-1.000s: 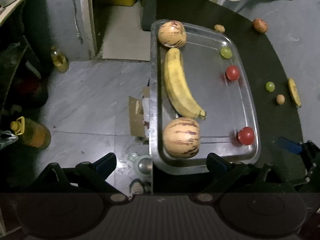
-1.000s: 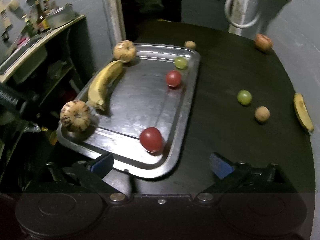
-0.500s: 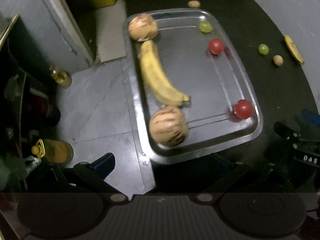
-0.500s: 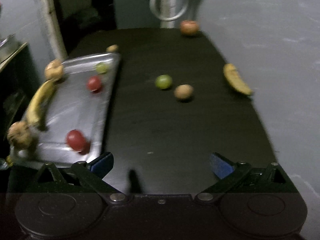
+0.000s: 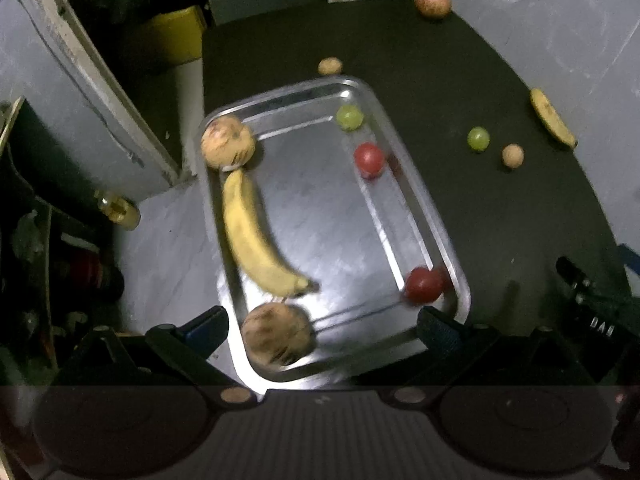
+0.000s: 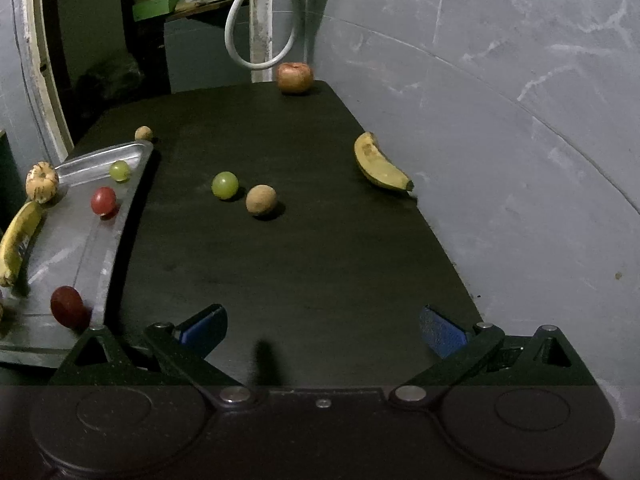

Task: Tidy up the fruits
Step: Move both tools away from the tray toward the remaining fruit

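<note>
Both tongs, left (image 5: 322, 326) and right (image 6: 322, 324), gape empty above the table (image 6: 280, 264).

The left black two-finger gripper (image 5: 322, 326) is showing matte linkage arms with round silver pivot screws, blue pads (image 5: 208, 326) on its fingertips and a ribbed dark housing along the lower edge of the frame. The right black gripper (image 6: 322, 322) is showing the same build, and in the left view's lower right its side is displaying white lettering.

Bare dark table (image 6: 300, 272) before green grape (image 6: 224, 185) and brown ball (image 6: 261, 199).
</note>
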The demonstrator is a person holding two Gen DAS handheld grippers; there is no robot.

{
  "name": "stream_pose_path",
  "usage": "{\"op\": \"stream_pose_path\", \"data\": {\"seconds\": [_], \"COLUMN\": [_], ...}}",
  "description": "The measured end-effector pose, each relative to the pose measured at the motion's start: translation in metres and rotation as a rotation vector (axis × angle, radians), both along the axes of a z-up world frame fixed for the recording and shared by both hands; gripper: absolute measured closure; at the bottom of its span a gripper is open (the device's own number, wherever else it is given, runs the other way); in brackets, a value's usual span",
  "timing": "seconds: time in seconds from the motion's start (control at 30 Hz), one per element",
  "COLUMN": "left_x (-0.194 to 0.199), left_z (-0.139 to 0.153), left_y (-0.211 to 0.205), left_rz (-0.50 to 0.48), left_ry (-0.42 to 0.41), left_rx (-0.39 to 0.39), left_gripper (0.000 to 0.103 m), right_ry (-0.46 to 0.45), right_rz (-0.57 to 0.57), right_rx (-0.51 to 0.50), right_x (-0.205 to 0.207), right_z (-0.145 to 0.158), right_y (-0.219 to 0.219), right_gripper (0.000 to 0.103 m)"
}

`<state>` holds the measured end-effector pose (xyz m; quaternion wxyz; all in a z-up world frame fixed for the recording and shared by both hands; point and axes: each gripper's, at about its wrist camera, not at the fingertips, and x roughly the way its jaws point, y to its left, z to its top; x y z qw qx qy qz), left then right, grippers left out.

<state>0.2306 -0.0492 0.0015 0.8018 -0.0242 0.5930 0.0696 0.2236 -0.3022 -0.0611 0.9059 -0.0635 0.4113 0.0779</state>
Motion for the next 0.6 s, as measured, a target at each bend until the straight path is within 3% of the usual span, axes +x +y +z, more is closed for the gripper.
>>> {"op": "stream_pose_path", "data": {"seconds": [0.6], "left_x": [0.061], "left_z": [-0.012], "left_y": [-0.051], "left_rz": [-0.013], "left_ry": [-0.033], "left_rx": [-0.016], "left_gripper": [0.001], "right_ry": [-0.019], "right_rz": [0.049], "right_rx": [-0.028], "right_x": [0.015], "right_z": [-0.011], "right_y": [-0.015], "right_gripper": [0.001]}}
